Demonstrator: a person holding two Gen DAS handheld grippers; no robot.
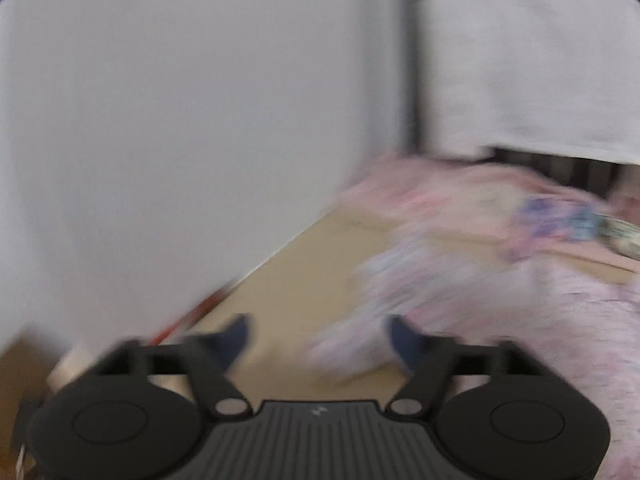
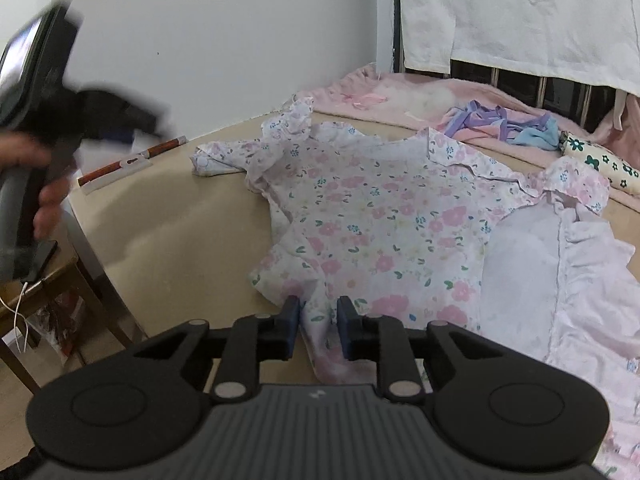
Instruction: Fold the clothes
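Note:
A white garment with pink flowers lies spread on the tan bed surface. Its pale inner side is turned up at the right. My right gripper sits at the garment's near hem, its blue pads closed on a bunched fold of the cloth. A hand holds my left gripper raised and blurred at the far left, away from the garment. The left wrist view is smeared: the left gripper stands wide open over the tan surface, gripping nothing. The blurred garment lies to its right.
A pink blanket, purple and blue clothes and a flowered pillow lie along the back. White cloth hangs over rails behind. A wall runs along the left. A wooden stool with a phone and cable stands by the bed's left edge.

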